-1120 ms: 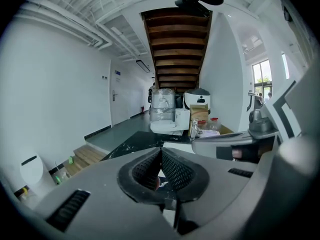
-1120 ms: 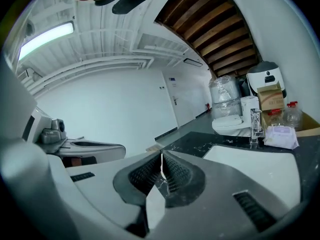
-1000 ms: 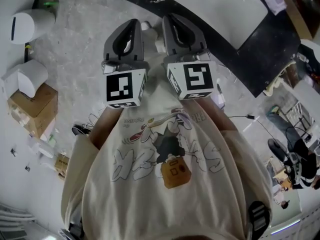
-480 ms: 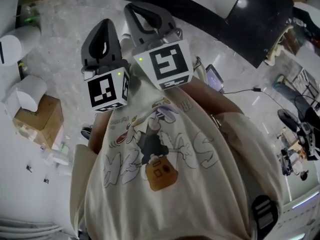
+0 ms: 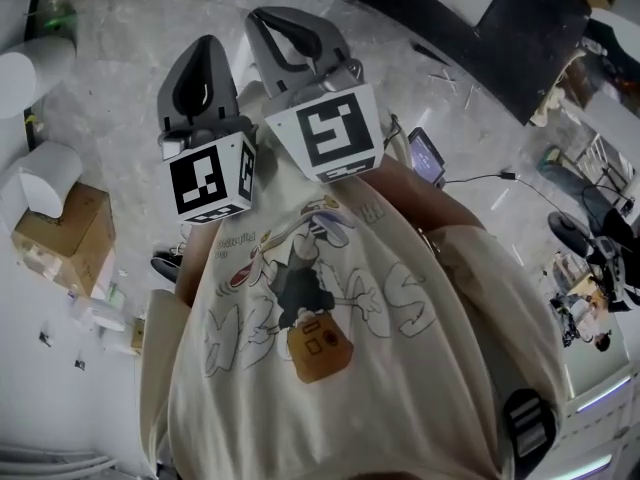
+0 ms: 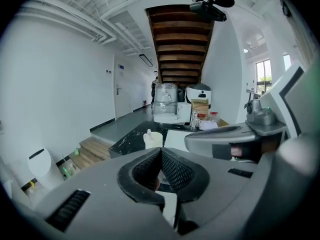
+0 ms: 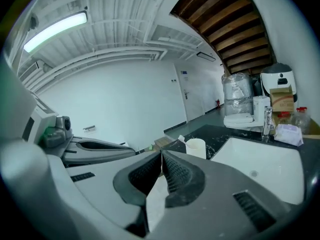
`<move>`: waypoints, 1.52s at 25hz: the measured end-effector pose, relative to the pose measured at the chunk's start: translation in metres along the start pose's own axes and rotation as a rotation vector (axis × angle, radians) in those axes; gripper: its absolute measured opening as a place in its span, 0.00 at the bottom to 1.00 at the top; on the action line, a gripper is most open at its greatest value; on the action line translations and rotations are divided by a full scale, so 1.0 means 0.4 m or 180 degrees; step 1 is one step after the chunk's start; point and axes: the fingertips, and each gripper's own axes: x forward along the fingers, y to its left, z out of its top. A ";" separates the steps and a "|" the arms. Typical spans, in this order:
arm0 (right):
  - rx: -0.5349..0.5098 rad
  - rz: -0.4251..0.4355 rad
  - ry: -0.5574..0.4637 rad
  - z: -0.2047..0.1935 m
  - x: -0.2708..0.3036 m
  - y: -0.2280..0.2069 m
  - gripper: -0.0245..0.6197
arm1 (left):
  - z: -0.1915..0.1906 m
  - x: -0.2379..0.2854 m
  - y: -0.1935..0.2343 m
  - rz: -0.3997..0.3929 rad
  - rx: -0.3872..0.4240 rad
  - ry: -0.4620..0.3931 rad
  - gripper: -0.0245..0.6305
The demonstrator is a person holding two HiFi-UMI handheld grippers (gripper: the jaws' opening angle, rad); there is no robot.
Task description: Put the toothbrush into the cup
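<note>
Two grippers, one cup

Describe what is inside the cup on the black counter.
A small white tip pokes above the rim of the cup; what it is cannot be told. The cup's wall hides everything below.

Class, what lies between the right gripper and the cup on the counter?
Nothing stands there: the right gripper view shows only bare black countertop between the shut right gripper and the white cup.
</note>
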 end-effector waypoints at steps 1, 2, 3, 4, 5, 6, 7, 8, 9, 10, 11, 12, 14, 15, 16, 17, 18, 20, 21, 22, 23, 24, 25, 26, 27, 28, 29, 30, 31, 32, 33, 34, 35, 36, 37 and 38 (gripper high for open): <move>-0.0021 -0.0024 -0.0009 0.000 -0.001 0.026 0.07 | -0.005 -0.017 0.015 -0.0033 -0.0007 0.0005 0.06; -0.0036 -0.0049 -0.0018 -0.001 -0.003 0.049 0.07 | -0.010 -0.031 0.027 -0.0075 -0.0005 0.0009 0.06; -0.0052 -0.0070 -0.0028 -0.002 -0.002 0.069 0.07 | -0.013 -0.042 0.038 -0.0114 0.0004 0.0004 0.06; -0.0080 -0.0081 -0.0038 -0.003 0.000 0.089 0.07 | -0.016 -0.052 0.049 -0.0144 0.0016 -0.0007 0.06; -0.0130 -0.0079 -0.0047 -0.004 0.003 0.110 0.07 | -0.018 -0.063 0.061 -0.0165 0.0029 -0.0021 0.06; -0.0203 -0.0064 -0.0053 -0.005 0.005 0.133 0.07 | -0.022 -0.074 0.074 -0.0181 0.0041 -0.0029 0.06; -0.0287 -0.0040 -0.0057 -0.005 0.005 0.158 0.07 | -0.027 -0.087 0.086 -0.0199 0.0053 -0.0029 0.06; -0.0358 -0.0017 -0.0068 -0.005 0.003 0.187 0.07 | -0.032 -0.103 0.098 -0.0222 0.0067 -0.0025 0.06; -0.0407 -0.0010 -0.0092 -0.003 -0.001 0.216 0.07 | -0.036 -0.120 0.108 -0.0253 0.0082 -0.0023 0.06; -0.0442 -0.0026 -0.0124 0.001 -0.006 0.244 0.07 | -0.040 -0.137 0.117 -0.0295 0.0094 -0.0025 0.06; -0.0465 -0.0057 -0.0157 0.005 -0.012 0.269 0.07 | -0.042 -0.153 0.126 -0.0341 0.0102 -0.0028 0.06; -0.0477 -0.0095 -0.0186 0.007 -0.018 0.291 0.07 | -0.045 -0.166 0.135 -0.0383 0.0107 -0.0032 0.06; -0.0479 -0.0161 -0.0236 0.003 -0.027 0.324 0.07 | -0.055 -0.187 0.151 -0.0431 0.0116 -0.0043 0.06; -0.0473 -0.0186 -0.0262 -0.002 -0.030 0.335 0.07 | -0.062 -0.196 0.157 -0.0439 0.0127 -0.0044 0.06; -0.0468 -0.0207 -0.0289 -0.007 -0.032 0.342 0.07 | -0.070 -0.203 0.160 -0.0442 0.0142 -0.0037 0.06; -0.0463 -0.0223 -0.0312 -0.012 -0.035 0.344 0.07 | -0.079 -0.207 0.160 -0.0442 0.0159 -0.0024 0.06; -0.0456 -0.0235 -0.0327 -0.017 -0.039 0.342 0.07 | -0.087 -0.207 0.156 -0.0445 0.0173 -0.0006 0.06; -0.0427 -0.0264 -0.0337 -0.025 -0.045 0.336 0.07 | -0.101 -0.206 0.146 -0.0467 0.0197 0.0040 0.06; -0.0415 -0.0280 -0.0336 -0.028 -0.047 0.335 0.07 | -0.104 -0.206 0.144 -0.0484 0.0209 0.0050 0.06; -0.0407 -0.0297 -0.0336 -0.030 -0.047 0.336 0.07 | -0.103 -0.206 0.143 -0.0502 0.0217 0.0039 0.06; -0.0402 -0.0315 -0.0336 -0.032 -0.047 0.336 0.07 | -0.100 -0.205 0.142 -0.0520 0.0222 0.0012 0.06; -0.0395 -0.0330 -0.0334 -0.035 -0.047 0.335 0.07 | -0.098 -0.204 0.141 -0.0534 0.0226 -0.0006 0.06; -0.0388 -0.0340 -0.0326 -0.039 -0.047 0.335 0.07 | -0.103 -0.204 0.140 -0.0546 0.0231 0.0006 0.06; -0.0383 -0.0344 -0.0315 -0.044 -0.047 0.334 0.07 | -0.110 -0.205 0.138 -0.0559 0.0237 0.0030 0.06; -0.0381 -0.0343 -0.0303 -0.048 -0.047 0.334 0.07 | -0.114 -0.205 0.136 -0.0573 0.0244 0.0043 0.06; -0.0380 -0.0345 -0.0296 -0.050 -0.048 0.333 0.07 | -0.115 -0.205 0.133 -0.0587 0.0250 0.0040 0.06; -0.0382 -0.0351 -0.0295 -0.051 -0.048 0.331 0.07 | -0.113 -0.203 0.131 -0.0598 0.0253 0.0028 0.06; -0.0387 -0.0358 -0.0294 -0.051 -0.048 0.329 0.07 | -0.111 -0.202 0.129 -0.0606 0.0252 0.0014 0.06; -0.0395 -0.0363 -0.0290 -0.052 -0.048 0.328 0.07 | -0.110 -0.201 0.127 -0.0611 0.0246 0.0002 0.06; -0.0400 -0.0366 -0.0283 -0.053 -0.049 0.327 0.07 | -0.109 -0.200 0.127 -0.0615 0.0237 -0.0009 0.06; -0.0400 -0.0369 -0.0275 -0.054 -0.048 0.327 0.07 | -0.107 -0.200 0.127 -0.0619 0.0226 -0.0020 0.06; -0.0397 -0.0373 -0.0271 -0.054 -0.047 0.327 0.07 | -0.105 -0.200 0.128 -0.0623 0.0212 -0.0032 0.06; -0.0394 -0.0381 -0.0272 -0.052 -0.046 0.326 0.07 | -0.102 -0.199 0.130 -0.0630 0.0200 -0.0043 0.06; -0.0393 -0.0394 -0.0274 -0.051 -0.044 0.324 0.07 | -0.099 -0.198 0.131 -0.0639 0.0191 -0.0052 0.06; -0.0394 -0.0409 -0.0277 -0.048 -0.043 0.322 0.07 | -0.097 -0.197 0.132 -0.0650 0.0184 -0.0059 0.06; -0.0396 -0.0427 -0.0279 -0.046 -0.043 0.320 0.07 | -0.095 -0.196 0.134 -0.0662 0.0178 -0.0065 0.06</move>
